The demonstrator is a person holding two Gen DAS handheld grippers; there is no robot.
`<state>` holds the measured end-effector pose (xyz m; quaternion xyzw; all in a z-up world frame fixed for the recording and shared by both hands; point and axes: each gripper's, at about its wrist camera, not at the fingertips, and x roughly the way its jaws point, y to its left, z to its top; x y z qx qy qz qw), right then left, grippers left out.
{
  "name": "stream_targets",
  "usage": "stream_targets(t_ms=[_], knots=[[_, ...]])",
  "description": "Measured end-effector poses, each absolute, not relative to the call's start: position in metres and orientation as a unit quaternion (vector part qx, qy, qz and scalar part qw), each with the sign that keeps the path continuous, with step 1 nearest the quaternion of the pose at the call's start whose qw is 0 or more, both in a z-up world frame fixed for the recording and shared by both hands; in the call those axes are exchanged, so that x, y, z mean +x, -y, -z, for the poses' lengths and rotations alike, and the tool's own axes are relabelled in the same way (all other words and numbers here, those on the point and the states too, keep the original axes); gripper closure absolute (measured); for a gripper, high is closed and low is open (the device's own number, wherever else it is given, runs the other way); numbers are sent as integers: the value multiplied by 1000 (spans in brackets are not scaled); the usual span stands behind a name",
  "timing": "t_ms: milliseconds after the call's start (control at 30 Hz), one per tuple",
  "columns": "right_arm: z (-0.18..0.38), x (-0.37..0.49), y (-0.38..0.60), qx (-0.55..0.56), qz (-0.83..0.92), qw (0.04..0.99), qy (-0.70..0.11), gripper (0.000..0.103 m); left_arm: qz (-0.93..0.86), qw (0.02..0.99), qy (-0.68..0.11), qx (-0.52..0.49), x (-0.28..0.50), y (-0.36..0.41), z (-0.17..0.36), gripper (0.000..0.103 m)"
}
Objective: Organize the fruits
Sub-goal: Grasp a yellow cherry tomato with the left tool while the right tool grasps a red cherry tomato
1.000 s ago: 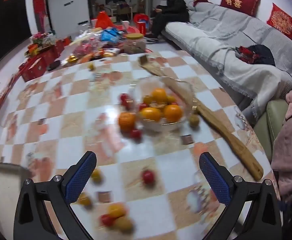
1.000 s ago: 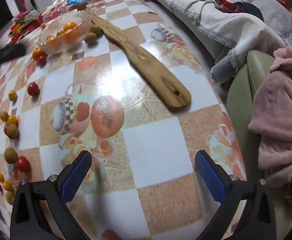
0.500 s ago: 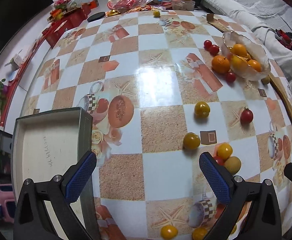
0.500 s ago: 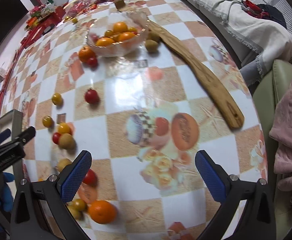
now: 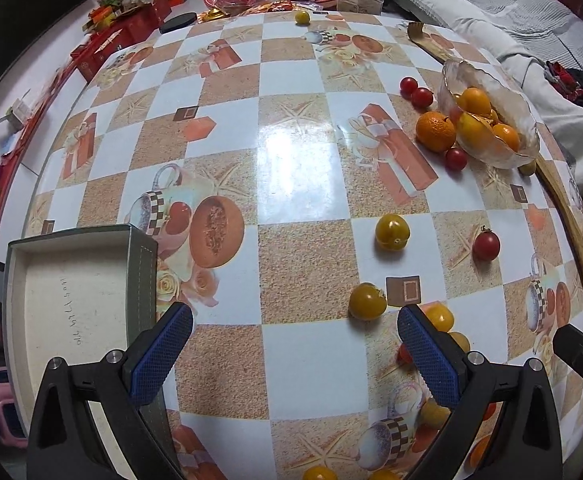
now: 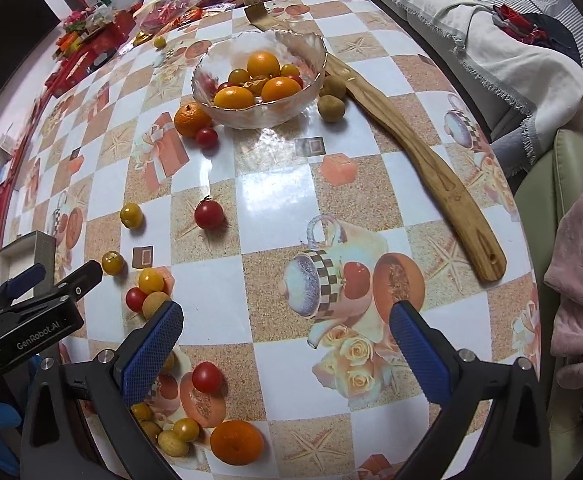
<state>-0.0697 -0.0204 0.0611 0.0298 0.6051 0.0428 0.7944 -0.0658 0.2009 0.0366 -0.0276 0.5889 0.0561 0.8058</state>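
Both grippers hover above a checkered table (image 5: 291, 152) strewn with fruit. The left gripper (image 5: 294, 350), jaws spread wide and holding nothing, hangs over bare tiles between an open grey box (image 5: 71, 304) at the table's near left edge and a yellow tomato (image 5: 367, 301). The right gripper (image 6: 286, 350), also spread and holding nothing, hangs over the printed teacup pattern, with an orange (image 6: 237, 441) at the near edge. A glass bowl (image 6: 259, 80) of oranges sits beside a long wooden paddle (image 6: 423, 168) lying along the sofa-side edge.
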Motion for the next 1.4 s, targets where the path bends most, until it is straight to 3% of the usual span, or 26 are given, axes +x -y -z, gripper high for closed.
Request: stream_targets(t_ms=[1400], knots=[[-62, -58, 18, 30, -56, 793, -605, 0, -69, 801, -593, -31, -56, -193, -27, 0]])
